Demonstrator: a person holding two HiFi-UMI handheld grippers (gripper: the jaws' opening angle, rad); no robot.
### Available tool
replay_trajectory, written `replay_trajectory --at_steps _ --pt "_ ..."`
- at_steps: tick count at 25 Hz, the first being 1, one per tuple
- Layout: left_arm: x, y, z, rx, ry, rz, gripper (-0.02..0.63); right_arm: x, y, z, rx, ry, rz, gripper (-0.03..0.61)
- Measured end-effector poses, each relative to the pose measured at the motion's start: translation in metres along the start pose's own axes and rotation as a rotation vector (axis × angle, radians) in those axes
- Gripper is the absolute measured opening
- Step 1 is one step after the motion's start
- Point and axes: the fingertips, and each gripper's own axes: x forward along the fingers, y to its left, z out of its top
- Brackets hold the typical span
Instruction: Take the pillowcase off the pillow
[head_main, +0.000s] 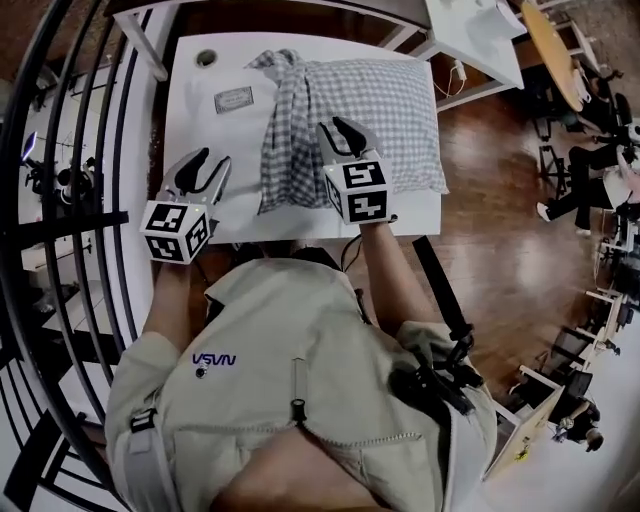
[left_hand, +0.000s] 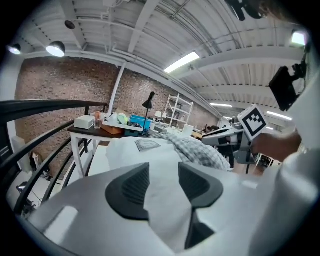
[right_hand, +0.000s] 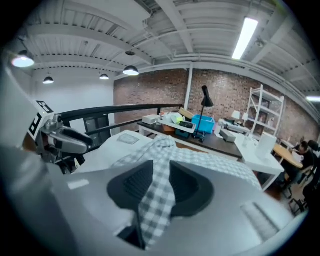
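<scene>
A pillow in fine grey check lies on the white table, toward its right side. The pillowcase, in a coarser check, lies crumpled in a long strip along the pillow's left edge. My right gripper hovers over the seam between the two. Its jaws stand apart, and the checked cloth shows through the gap without the pads pressing on it. My left gripper is over bare table left of the pillowcase, open, with only white tabletop between its pads.
A small card and a round hole mark the table's far left. A black railing runs along the left side. Another white table stands at the back right, beside wood floor.
</scene>
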Motion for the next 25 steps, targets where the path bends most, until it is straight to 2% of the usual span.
replay_trajectory --at_steps 5,9,13,19,21,25 --pt "-0.015 -0.046 -0.032 0.003 0.053 0.042 0.194 -0.032 0.027 -0.033 -0.034 -0.012 0.081 0.104" --pt "-0.021 -0.081 -0.051 0.076 0.094 0.083 0.203 -0.067 0.042 -0.057 -0.048 -0.02 0.159 0.104" --pt "-0.03 -0.085 -0.082 0.128 0.159 0.15 0.224 -0.078 0.061 -0.096 -0.075 0.01 0.212 0.104" --pt "-0.015 -0.08 -0.137 0.259 0.308 0.161 0.264 -0.069 0.08 -0.142 -0.124 0.121 0.198 0.109" --pt "-0.006 -0.076 -0.145 0.296 0.343 0.166 0.236 -0.062 0.081 -0.149 -0.142 0.147 0.182 0.114" --pt "0.001 -0.065 -0.141 0.305 0.357 0.152 0.078 -0.046 0.094 -0.157 -0.141 0.191 0.152 0.115"
